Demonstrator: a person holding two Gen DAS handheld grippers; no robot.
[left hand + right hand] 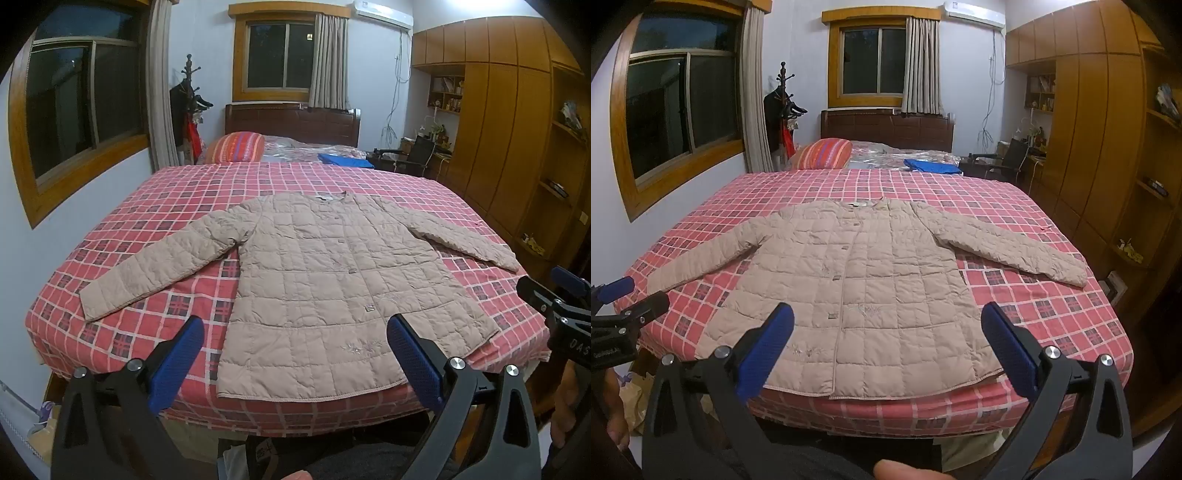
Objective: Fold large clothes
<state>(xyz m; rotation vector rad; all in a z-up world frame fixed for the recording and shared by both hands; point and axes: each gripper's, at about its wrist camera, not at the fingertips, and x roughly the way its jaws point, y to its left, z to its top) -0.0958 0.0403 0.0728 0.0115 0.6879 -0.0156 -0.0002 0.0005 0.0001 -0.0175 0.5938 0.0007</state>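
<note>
Beige and quilted, the jacket [325, 280] lies flat and face up on the red plaid bedspread [207, 192], buttoned down the front, with its collar toward the far headboard [291, 123] and its hem along the near edge of the bed. Both sleeves are spread out and angled down to the left and right, each cuff resting on the bedspread near a side edge.

The left gripper [295, 354] is held level in front of the near edge of the bed, above the hem and not touching it. Its blue-padded fingers [177, 362] are spread wide, with nothing between them. In its view the hem's left corner sits between the two fingers.

The right gripper [886, 350] hangs beside it at about the same height, also pointing along the bed toward the headboard. Its blue pads [1010, 350] stand far apart and empty, framing the lower front of the jacket without contact. Each gripper shows at the edge of the other's view, so the two are side by side.

Farther up the bed lie a striped pillow [823, 153] on the left and a folded blue cloth [932, 165] on the right. A wooden wardrobe [1097, 122] lines the right wall.
</note>
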